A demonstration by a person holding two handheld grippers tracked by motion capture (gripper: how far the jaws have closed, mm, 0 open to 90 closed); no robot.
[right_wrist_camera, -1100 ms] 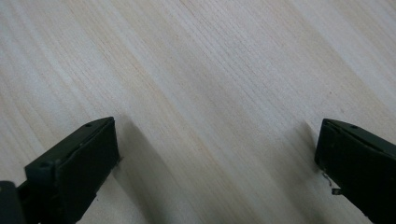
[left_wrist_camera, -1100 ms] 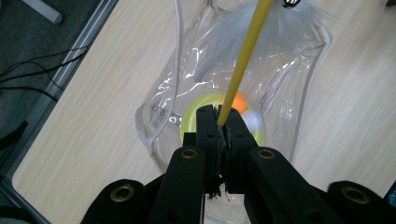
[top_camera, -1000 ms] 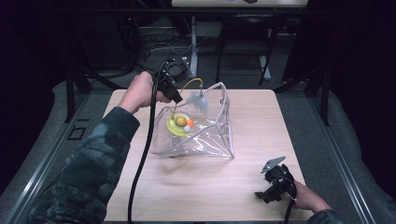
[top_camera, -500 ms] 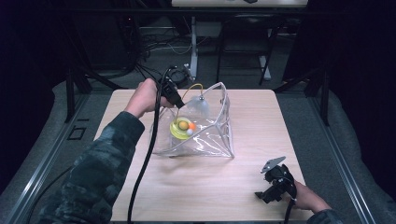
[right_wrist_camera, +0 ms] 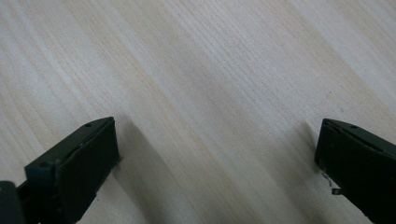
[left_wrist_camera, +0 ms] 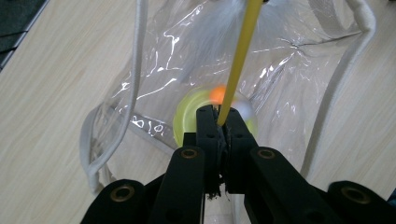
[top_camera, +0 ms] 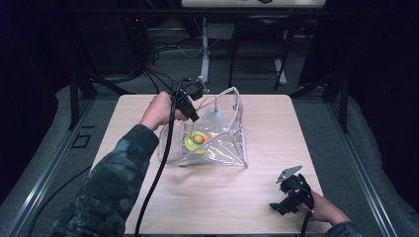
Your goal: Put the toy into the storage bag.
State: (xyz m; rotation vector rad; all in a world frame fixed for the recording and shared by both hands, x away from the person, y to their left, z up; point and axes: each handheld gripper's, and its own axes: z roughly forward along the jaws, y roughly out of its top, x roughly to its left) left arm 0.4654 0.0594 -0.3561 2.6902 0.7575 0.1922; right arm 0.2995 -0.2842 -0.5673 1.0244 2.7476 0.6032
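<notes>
A clear plastic bag (top_camera: 225,148) with white cord trim lies open in the middle of the wooden table (top_camera: 276,128). Inside it lie a yellow disc (top_camera: 193,144) and a small orange ball (top_camera: 206,138). My left gripper (top_camera: 194,118) hangs at the bag's mouth, pointing down. In the left gripper view the left gripper (left_wrist_camera: 219,114) is shut on a thin yellow rod (left_wrist_camera: 238,60). The rod runs up to a white feathery tuft (left_wrist_camera: 219,28) inside the bag (left_wrist_camera: 289,70), above the yellow disc (left_wrist_camera: 187,119) and orange ball (left_wrist_camera: 215,93). My right gripper (top_camera: 276,206) rests near the front right edge, and in its own view the right gripper (right_wrist_camera: 217,154) is open over bare wood.
Bare table surface (right_wrist_camera: 210,70) lies between the bag and the right gripper. A black cable (top_camera: 158,168) trails from the left gripper along the person's camouflage sleeve (top_camera: 113,182). Dark floor, cables and table legs surround the table.
The left hand has sunk toward the bag's mouth, carrying the yellow rod lower into the bag. The right gripper has stayed put.
</notes>
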